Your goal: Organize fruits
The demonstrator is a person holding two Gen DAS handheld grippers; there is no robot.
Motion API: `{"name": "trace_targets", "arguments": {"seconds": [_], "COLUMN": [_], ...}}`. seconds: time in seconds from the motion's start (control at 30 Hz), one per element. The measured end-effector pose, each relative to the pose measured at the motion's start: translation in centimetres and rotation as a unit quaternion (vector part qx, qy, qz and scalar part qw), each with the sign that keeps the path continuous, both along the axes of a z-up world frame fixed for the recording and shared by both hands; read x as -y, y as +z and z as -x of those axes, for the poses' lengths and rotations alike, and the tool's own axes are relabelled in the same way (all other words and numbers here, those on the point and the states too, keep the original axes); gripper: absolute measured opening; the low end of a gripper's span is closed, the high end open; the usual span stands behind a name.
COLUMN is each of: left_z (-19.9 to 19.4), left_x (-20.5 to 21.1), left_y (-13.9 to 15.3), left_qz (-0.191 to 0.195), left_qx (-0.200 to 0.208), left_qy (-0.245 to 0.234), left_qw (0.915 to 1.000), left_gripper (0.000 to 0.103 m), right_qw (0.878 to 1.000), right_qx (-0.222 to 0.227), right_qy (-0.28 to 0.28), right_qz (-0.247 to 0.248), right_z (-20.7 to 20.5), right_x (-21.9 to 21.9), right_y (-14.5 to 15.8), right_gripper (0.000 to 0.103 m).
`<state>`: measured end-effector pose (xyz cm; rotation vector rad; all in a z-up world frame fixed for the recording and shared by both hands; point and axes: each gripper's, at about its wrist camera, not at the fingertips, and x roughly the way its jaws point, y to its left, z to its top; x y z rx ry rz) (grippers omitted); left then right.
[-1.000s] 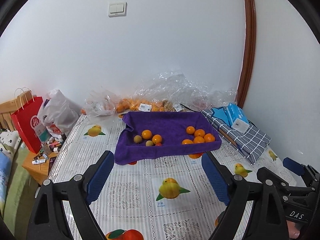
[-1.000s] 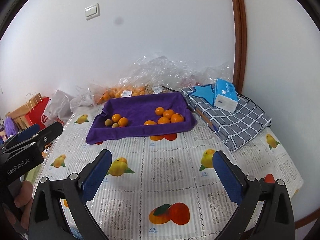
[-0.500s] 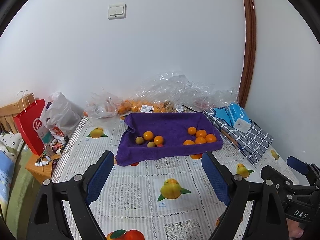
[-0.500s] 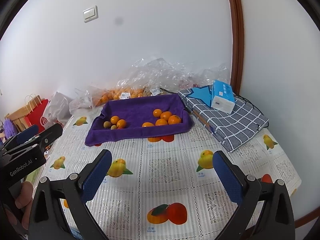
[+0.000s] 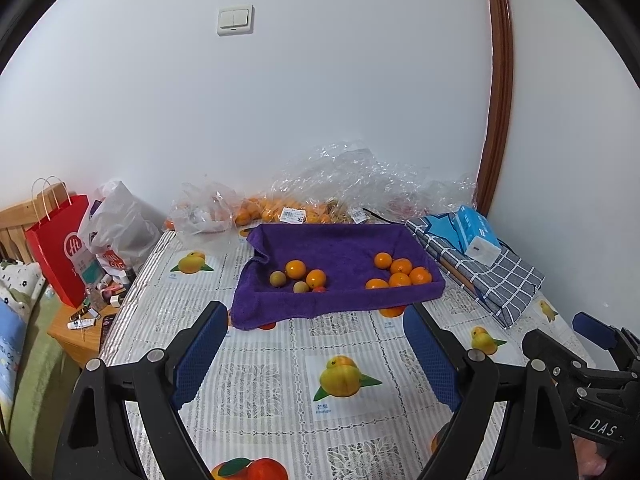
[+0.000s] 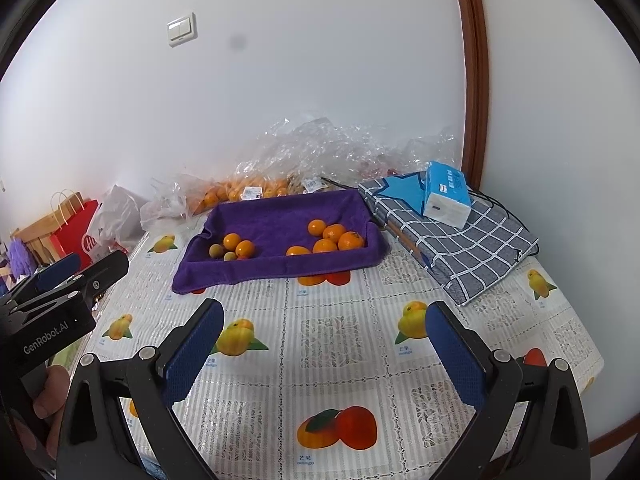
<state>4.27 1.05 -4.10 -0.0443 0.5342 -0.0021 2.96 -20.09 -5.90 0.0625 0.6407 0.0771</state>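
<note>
Your left gripper (image 5: 314, 342) hovers over the fruit-print tablecloth (image 5: 256, 384) with its blue-padded fingers (image 5: 198, 354) spread wide and nothing between them. Your right gripper (image 6: 324, 344) is likewise spread wide and empty above the same cloth.

Ahead of both finger pairs, beyond the fingertips, lies the purple towel-lined tray (image 5: 340, 300). Seen from the left gripper, it sits directly between and past the two fingers; seen from the right gripper, it lies ahead and toward the left finger (image 6: 192, 350).

Inside the tray the fruit forms two groups, well apart. On the left-finger side: two oranges (image 5: 295, 269) touching or nearly so, two small greenish-brown fruits (image 5: 277, 279) and a small red fruit, partly hidden by the tray's near wall. On the right-finger side: a cluster of five oranges (image 5: 400, 267) packed together.

Behind the tray, against the wall, lie crumpled clear plastic bags (image 5: 360, 176) holding more oranges. Beyond the right finger of each gripper, a folded checked cloth (image 6: 472, 248) carries a blue tissue pack (image 6: 446, 194). Far past the left finger stands a red paper bag (image 5: 60, 248), off the table.

In the right wrist view, your left gripper's body shows at the left edge, with your hand (image 6: 50, 396) beneath it.
</note>
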Motion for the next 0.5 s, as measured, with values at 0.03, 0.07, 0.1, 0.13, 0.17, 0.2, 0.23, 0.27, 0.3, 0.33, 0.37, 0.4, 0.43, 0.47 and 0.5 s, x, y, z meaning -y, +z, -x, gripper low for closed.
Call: {"name": "trace_targets", "arguments": {"seconds": [0.03, 0.07, 0.1, 0.13, 0.17, 0.2, 0.23, 0.27, 0.3, 0.33, 0.37, 0.4, 0.43, 0.47, 0.5], "left_z": [0.01, 0.01, 0.09, 0.16, 0.2, 0.23, 0.34, 0.35, 0.33, 0.34, 0.4, 0.43, 0.48, 0.48, 0.49], "left_x": [-0.06, 0.0, -0.03, -0.06, -0.05, -0.03, -0.03, -0.04, 0.0, -0.01, -0.11, -0.16, -0.29, -0.41, -0.51], "left_y": [-0.03, -0.01, 0.01, 0.05, 0.06, 0.09, 0.1, 0.11, 0.1, 0.08, 0.13, 0.12, 0.2, 0.23, 0.24], "left_qz": [0.001, 0.001, 0.001, 0.001, 0.0, -0.001, -0.001, -0.002, -0.002, -0.002, 0.0, 0.001, 0.002, 0.003, 0.005], "left_qx": [0.0, 0.0, 0.0, 0.001, 0.002, 0.003, 0.003, 0.004, 0.003, 0.003, 0.003, 0.003, 0.003, 0.003, 0.003], "left_qy": [0.0, -0.001, -0.002, -0.003, -0.003, -0.003, -0.003, -0.003, -0.002, -0.001, -0.001, -0.002, -0.002, -0.001, -0.001], "left_qw": [1.0, 1.0, 1.0, 1.0, 1.0, 1.0, 1.0, 1.0, 1.0, 1.0, 1.0, 1.0, 1.0, 1.0, 1.0], "left_gripper": [0.089, 0.089, 0.089, 0.089, 0.089, 0.089, 0.089, 0.089, 0.089, 0.089, 0.089, 0.089, 0.089, 0.089, 0.089], "right_qw": [1.0, 1.0, 1.0, 1.0, 1.0, 1.0, 1.0, 1.0, 1.0, 1.0, 1.0, 1.0, 1.0, 1.0, 1.0], "right_qx": [0.0, -0.001, -0.001, 0.0, 0.0, 0.0, 0.0, 0.0, 0.001, 0.001, 0.0, 0.0, 0.0, 0.0, 0.0], "right_qy": [0.001, 0.0, 0.0, -0.001, -0.002, -0.001, 0.0, -0.001, -0.001, -0.001, -0.001, -0.002, -0.002, -0.003, -0.003], "right_qz": [0.0, 0.0, 0.001, 0.001, 0.001, 0.0, 0.0, -0.001, -0.001, -0.002, -0.002, -0.002, -0.002, -0.002, -0.003], "right_z": [-0.01, 0.0, -0.01, 0.02, 0.03, 0.01, 0.0, 0.05, 0.07, 0.08, 0.05, 0.05, 0.06, 0.06, 0.07], "right_x": [0.04, 0.02, 0.0, 0.0, 0.01, 0.02, -0.01, -0.02, -0.02, -0.02, -0.06, -0.06, -0.03, -0.05, -0.04], "right_y": [0.0, 0.0, 0.03, 0.08, 0.12, 0.13, 0.15, 0.17, 0.17, 0.17, 0.18, 0.17, 0.17, 0.15, 0.11], "right_gripper": [0.1, 0.1, 0.1, 0.1, 0.1, 0.1, 0.1, 0.1, 0.1, 0.1, 0.1, 0.1, 0.1, 0.1, 0.1]}}
